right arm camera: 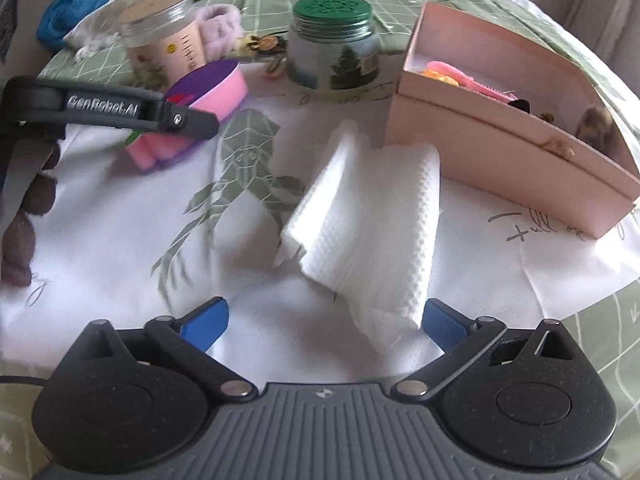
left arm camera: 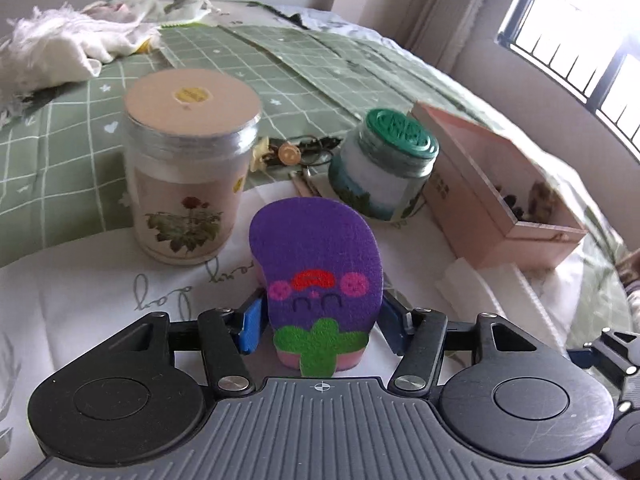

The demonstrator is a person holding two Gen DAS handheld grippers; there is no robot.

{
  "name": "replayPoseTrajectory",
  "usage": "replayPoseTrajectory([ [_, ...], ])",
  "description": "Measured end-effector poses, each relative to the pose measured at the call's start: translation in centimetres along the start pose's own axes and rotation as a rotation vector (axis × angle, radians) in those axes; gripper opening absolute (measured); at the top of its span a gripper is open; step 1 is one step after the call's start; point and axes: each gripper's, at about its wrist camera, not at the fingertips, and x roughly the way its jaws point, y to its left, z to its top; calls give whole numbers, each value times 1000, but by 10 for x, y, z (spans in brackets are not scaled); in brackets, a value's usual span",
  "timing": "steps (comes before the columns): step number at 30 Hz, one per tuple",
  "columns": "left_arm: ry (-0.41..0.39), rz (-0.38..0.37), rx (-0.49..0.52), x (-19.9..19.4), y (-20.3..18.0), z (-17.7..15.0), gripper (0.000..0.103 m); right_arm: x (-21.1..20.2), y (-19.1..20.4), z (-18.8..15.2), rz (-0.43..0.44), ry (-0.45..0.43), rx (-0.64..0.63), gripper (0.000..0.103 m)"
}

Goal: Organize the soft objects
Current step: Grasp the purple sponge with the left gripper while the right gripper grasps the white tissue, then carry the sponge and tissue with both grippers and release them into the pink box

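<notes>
My left gripper [left arm camera: 320, 322] is shut on a purple eggplant-shaped sponge [left arm camera: 316, 264] with a pink underside and a green stem, held over the white cloth. The sponge also shows in the right wrist view [right arm camera: 212, 84], clamped by the left gripper [right arm camera: 180, 120]. My right gripper [right arm camera: 324, 320] is open, its blue pads either side of the near end of a folded white paper towel [right arm camera: 368, 216] lying on the white printed cloth [right arm camera: 120, 220]. A fluffy pink item [right arm camera: 220, 24] lies behind the jars.
A tall flower-printed jar [left arm camera: 184, 168] and a green-lidded jar [left arm camera: 384, 164] stand ahead. An open pink box [right arm camera: 500, 120] with small items sits on the right. White fluffy cloths [left arm camera: 52, 44], blue fabric [right arm camera: 72, 4] and brown yarn [right arm camera: 24, 216] lie around on the green checked bedspread [left arm camera: 60, 140].
</notes>
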Motion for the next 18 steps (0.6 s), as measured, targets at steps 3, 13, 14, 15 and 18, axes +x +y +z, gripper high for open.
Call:
replayPoseTrajectory([
  [3, -9, 36, 27, -12, 0, 0, 63, -26, -1, 5, -29, -114, 42, 97],
  [13, -6, 36, 19, -26, 3, 0, 63, 16, -1, 64, -188, -29, 176, 97],
  [14, -6, 33, 14, -27, 4, 0, 63, 24, -3, 66, -184, 2, 190, 94],
  [15, -7, 30, 7, -29, 5, 0, 63, 28, -4, 67, -174, 25, 202, 87],
  [18, -5, 20, -16, -30, 7, 2, 63, 28, -2, 65, -154, 45, 208, 73],
])
